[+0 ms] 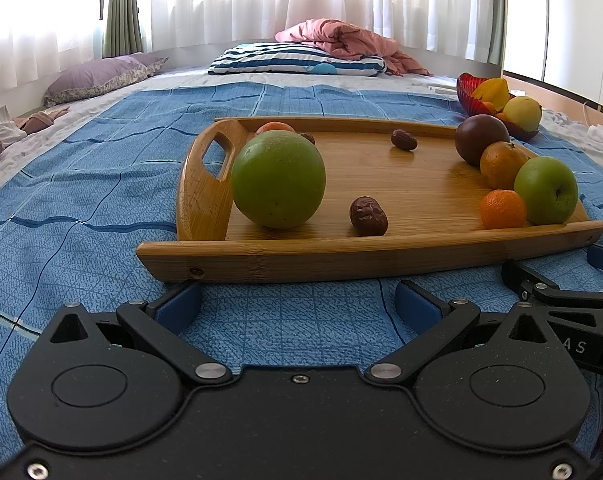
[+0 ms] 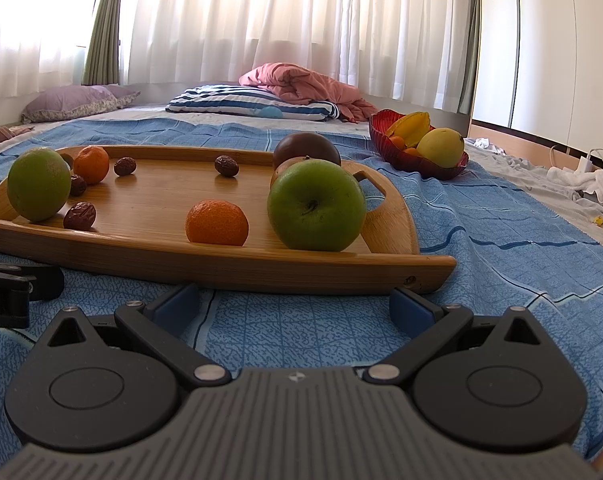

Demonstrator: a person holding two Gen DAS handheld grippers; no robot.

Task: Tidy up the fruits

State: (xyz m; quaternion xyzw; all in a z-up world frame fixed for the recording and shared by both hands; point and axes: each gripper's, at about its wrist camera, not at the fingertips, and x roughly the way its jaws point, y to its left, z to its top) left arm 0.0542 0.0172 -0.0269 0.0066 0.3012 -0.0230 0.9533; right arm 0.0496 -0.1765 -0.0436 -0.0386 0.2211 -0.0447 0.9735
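Several fruits already sit in the red ribbed glass bowl (image 2: 417,160): a yellow starfruit (image 2: 411,128), a pale yellow pear-like fruit (image 2: 441,146) and something small and orange; so sorting looks begun but far from done. Most fruit lies loose on the bamboo serving tray with cut-out handles (image 2: 237,266): two green apples (image 2: 315,206) (image 2: 37,184), small orange mandarins (image 2: 216,223), a dark purple round fruit (image 2: 305,148) and wrinkled brown dates (image 2: 80,216). Both the left gripper (image 1: 297,304) and right gripper (image 2: 295,304) rest low on the blue patterned bedspread (image 2: 501,240), jaws spread wide, holding nothing. The tray's raised front rim stands between fingers and fruit, and the bowl is well apart, behind the tray's right end.
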